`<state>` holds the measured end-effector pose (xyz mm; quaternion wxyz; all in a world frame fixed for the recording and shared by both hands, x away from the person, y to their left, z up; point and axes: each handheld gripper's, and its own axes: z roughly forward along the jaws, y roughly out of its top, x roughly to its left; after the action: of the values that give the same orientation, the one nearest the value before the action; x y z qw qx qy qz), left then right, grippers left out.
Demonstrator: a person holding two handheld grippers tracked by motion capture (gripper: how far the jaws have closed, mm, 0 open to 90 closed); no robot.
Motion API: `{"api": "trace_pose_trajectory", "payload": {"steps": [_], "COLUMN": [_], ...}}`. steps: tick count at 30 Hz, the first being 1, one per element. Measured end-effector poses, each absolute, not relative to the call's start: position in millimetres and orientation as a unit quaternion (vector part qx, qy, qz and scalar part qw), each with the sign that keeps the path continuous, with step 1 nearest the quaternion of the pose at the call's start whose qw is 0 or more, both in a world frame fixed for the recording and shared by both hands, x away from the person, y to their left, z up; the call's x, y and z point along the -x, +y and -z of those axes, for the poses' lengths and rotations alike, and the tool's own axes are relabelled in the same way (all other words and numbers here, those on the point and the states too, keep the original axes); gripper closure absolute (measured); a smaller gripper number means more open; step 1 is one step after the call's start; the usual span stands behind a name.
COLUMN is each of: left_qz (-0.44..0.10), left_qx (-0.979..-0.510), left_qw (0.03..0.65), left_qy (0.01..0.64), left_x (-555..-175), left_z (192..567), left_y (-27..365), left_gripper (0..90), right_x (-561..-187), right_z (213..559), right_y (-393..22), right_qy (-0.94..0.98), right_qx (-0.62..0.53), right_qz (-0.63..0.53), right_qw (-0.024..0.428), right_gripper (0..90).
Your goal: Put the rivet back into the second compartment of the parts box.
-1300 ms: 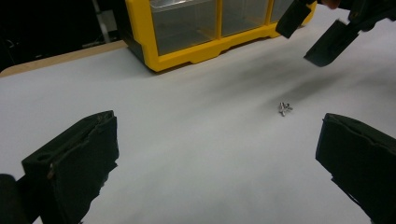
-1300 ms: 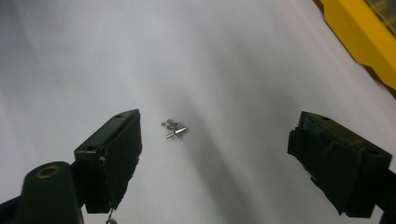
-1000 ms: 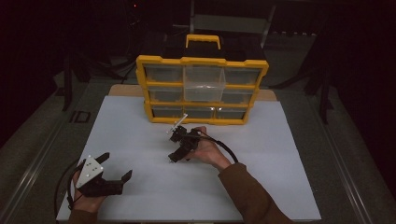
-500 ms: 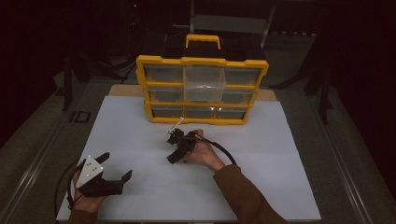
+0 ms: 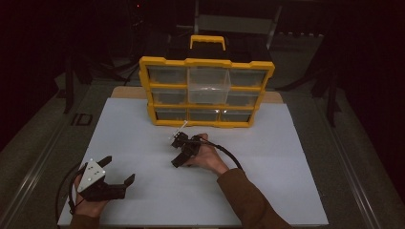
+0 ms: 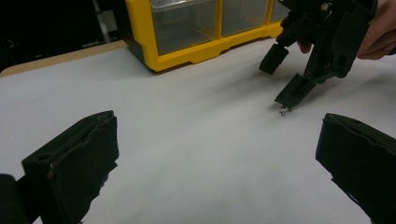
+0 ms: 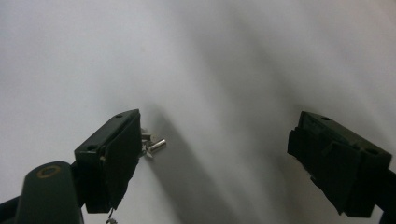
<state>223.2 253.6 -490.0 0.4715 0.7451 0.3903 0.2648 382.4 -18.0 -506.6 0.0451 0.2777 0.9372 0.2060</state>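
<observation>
On the white mat [image 5: 143, 143], at about seven o'clock in the high view, the left gripper [image 5: 117, 179] rests low near the front edge, its jaws spread wide and holding nothing; it has not moved over the last second. Its own view looks across the mat toward the yellow organizer [image 6: 196, 46] at twelve o'clock.

Toward the centre, the right gripper [image 5: 180, 151] has drawn back a little from the organizer [image 5: 205, 90] toward the person and tipped down onto the mat. Its jaws stand wide apart, gripping nothing. That shift suggests the hand is settling over the small screw [image 7: 154, 145] to pick it up, with the closing pinch yet to come.

The high view gives the layout but the screw is too small to make out there. The right gripper view shows it plainly: a short silver screw lying on the mat, touching the inner face of the jaw at nine o'clock, well apart from the other jaw. The left gripper view adds the side angle: the right gripper [image 6: 287, 77] tilted steeply, one jaw tip right at the screw [image 6: 283, 111] at two o'clock.
</observation>
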Motion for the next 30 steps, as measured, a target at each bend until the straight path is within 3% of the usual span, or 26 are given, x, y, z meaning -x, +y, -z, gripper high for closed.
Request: {"api": "trace_pose_trajectory", "payload": {"steps": [25, 30], "left_qz": [-0.265, -0.265], "left_qx": [-0.746, -0.746], "left_qw": [0.47, 0.47], "left_qy": [0.39, 0.39], "left_x": [-223.3, -223.4], "left_z": [490.1, 490.3], "left_y": [253.3, 253.1], "left_gripper": [0.0, 0.0], "right_x": [-384.4, -384.6], "right_z": [506.9, 506.0], "right_y": [-23.2, -24.2], "right_qy": [0.938, 0.938], "right_qx": [-0.279, -0.279], "right_qz": [-0.198, -0.202], "right_qw": [0.048, 0.039], "right_gripper": [16.8, 23.6]}}
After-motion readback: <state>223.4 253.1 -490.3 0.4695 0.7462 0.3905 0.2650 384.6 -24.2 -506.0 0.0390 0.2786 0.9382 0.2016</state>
